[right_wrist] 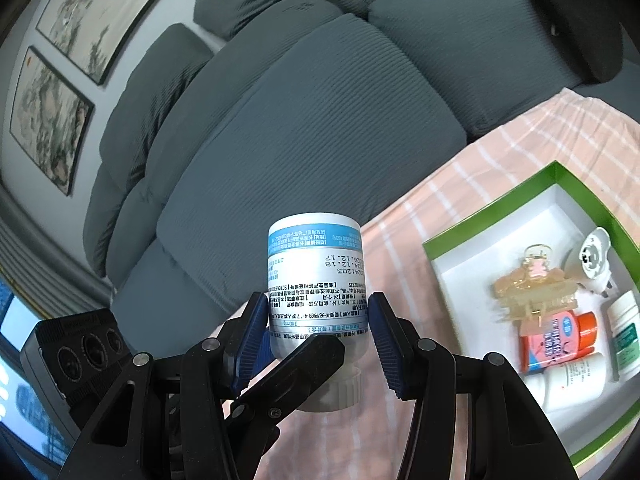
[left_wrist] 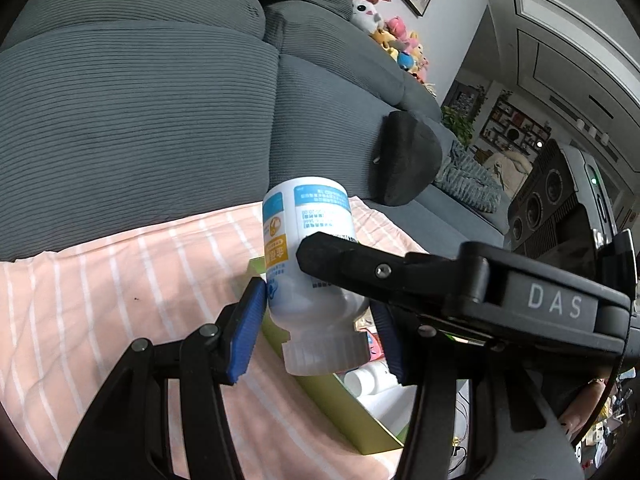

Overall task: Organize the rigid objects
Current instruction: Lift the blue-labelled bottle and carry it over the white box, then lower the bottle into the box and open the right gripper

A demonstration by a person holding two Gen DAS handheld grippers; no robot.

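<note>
Both hand-held grippers, left (left_wrist: 320, 320) and right (right_wrist: 318, 332), tilted downward, their blue pads clamped together on one bottle (right_wrist: 316, 280).

The bottle (right_wrist: 315, 280) is upside down between both tongs, above the cloth (right_wrist: 480, 152). The sofa (right_wrist: 312, 128) is behind it. To the right, the box (right_wrist: 496, 208) sits on the cloth, with a hair clip (right_wrist: 528, 296) and small bottles (right_wrist: 572, 376) in it.
</note>
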